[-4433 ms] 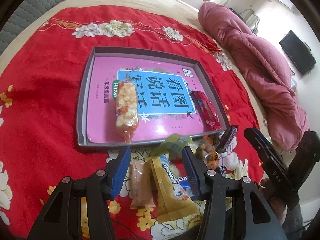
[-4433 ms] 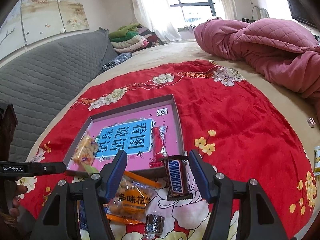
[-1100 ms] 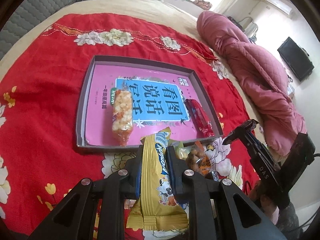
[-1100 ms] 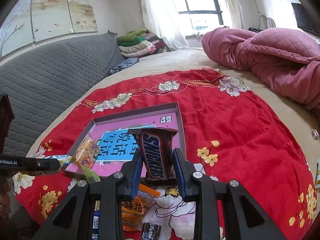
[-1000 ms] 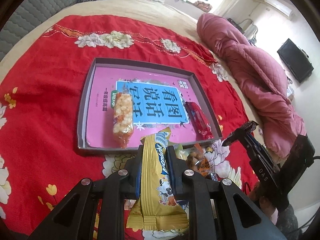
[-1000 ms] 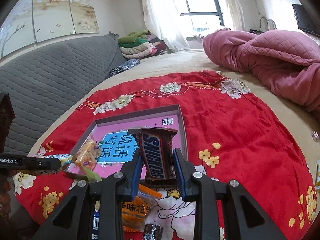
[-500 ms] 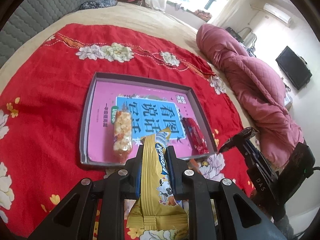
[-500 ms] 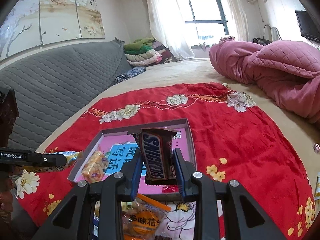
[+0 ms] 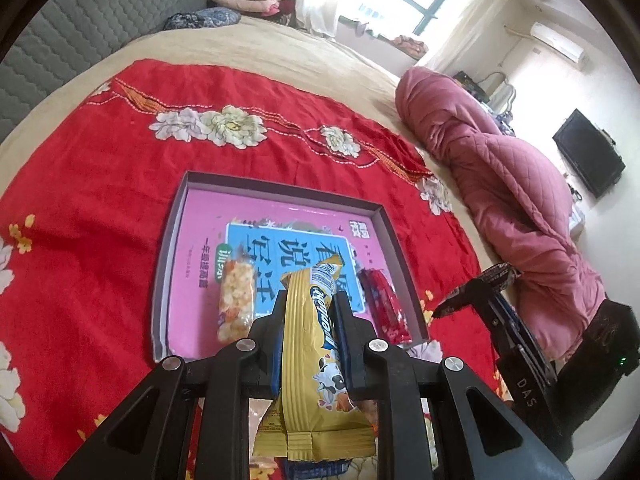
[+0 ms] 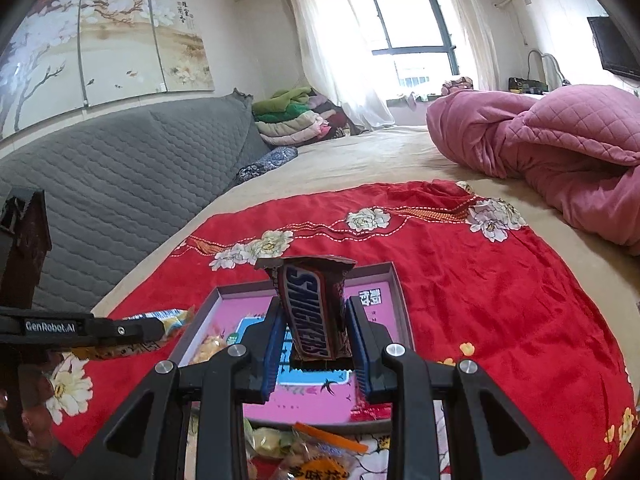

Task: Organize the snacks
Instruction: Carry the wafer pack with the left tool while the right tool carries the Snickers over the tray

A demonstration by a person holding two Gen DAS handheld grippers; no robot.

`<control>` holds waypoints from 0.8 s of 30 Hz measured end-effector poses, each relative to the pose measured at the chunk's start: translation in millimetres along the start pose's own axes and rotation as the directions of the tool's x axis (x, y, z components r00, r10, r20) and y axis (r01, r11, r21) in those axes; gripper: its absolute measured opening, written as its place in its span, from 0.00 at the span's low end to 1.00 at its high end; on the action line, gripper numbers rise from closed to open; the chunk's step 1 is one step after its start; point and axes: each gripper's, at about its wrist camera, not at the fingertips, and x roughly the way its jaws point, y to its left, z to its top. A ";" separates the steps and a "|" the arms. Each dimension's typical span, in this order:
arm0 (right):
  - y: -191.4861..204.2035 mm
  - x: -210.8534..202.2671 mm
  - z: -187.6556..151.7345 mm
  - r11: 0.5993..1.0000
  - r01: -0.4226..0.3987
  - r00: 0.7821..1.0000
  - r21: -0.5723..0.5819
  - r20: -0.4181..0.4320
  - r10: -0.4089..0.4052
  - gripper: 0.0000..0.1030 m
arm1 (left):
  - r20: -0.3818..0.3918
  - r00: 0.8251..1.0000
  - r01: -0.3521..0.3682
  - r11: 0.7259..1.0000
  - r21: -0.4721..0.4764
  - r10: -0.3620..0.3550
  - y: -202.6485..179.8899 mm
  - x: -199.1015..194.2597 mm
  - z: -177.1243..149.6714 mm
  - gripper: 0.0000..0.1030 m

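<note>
My left gripper (image 9: 310, 304) is shut on a yellow snack packet (image 9: 310, 380) with a cow picture, held above the near rim of a grey tray (image 9: 168, 248) with a pink and blue bottom. In the tray lie a clear puffed-rice bar (image 9: 236, 300) and a red bar (image 9: 382, 306). My right gripper (image 10: 315, 312) is shut on a Snickers bar (image 10: 310, 312), lifted over the same tray (image 10: 396, 284). The right gripper (image 9: 480, 284) shows at the right of the left wrist view, the left gripper (image 10: 160, 326) at the left of the right wrist view.
The tray sits on a red flowered cloth (image 9: 100, 184) spread on a bed. Loose snacks, one an orange packet (image 10: 320, 464), lie on the cloth by the tray's near rim. A pink quilt (image 10: 560, 148) is bunched at the right; a grey padded headboard (image 10: 120, 188) runs along the left.
Both grippers have risen with their snacks still gripped, and the tray now sits lower and smaller in both views. The snacks inside the tray have not moved.
</note>
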 end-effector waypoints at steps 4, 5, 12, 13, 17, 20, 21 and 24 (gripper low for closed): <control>5.6 6.2 7.9 1.000 -0.005 1.000 0.007 0.003 0.005 0.30 | 0.008 1.000 -0.004 1.000 -0.002 0.004 -2.7 3.3 5.9 0.20; 7.3 8.0 9.8 1.000 -0.005 1.000 0.005 0.002 0.005 0.30 | 0.010 1.000 -0.006 1.000 -0.003 0.006 -3.3 4.1 7.3 0.20; 17.5 15.7 16.5 1.000 0.000 1.000 -0.025 -0.014 0.000 0.30 | 0.027 0.999 -0.020 1.000 0.004 0.020 -10.2 8.1 18.7 0.20; 19.1 17.2 17.6 1.000 -0.002 1.000 -0.028 -0.016 0.002 0.30 | 0.029 0.999 -0.019 1.000 0.000 0.019 -10.7 8.7 20.7 0.20; 20.9 26.0 23.1 0.999 -0.015 0.999 -0.030 -0.038 0.014 0.30 | 0.034 0.999 -0.013 1.000 -0.007 0.013 -12.0 11.6 26.5 0.20; 18.6 35.4 29.5 1.000 -0.024 0.998 -0.020 -0.062 0.023 0.30 | 0.032 0.999 -0.024 1.000 0.005 0.024 -14.8 15.2 28.1 0.20; 17.3 38.5 30.6 0.999 -0.029 0.997 -0.016 -0.069 0.028 0.30 | 0.027 0.999 -0.028 1.000 0.006 0.028 -15.6 17.1 28.3 0.20; 12.9 44.7 29.4 1.000 -0.025 0.996 -0.002 -0.084 0.025 0.30 | 0.013 0.999 -0.036 0.999 0.004 0.036 -16.7 24.5 28.2 0.20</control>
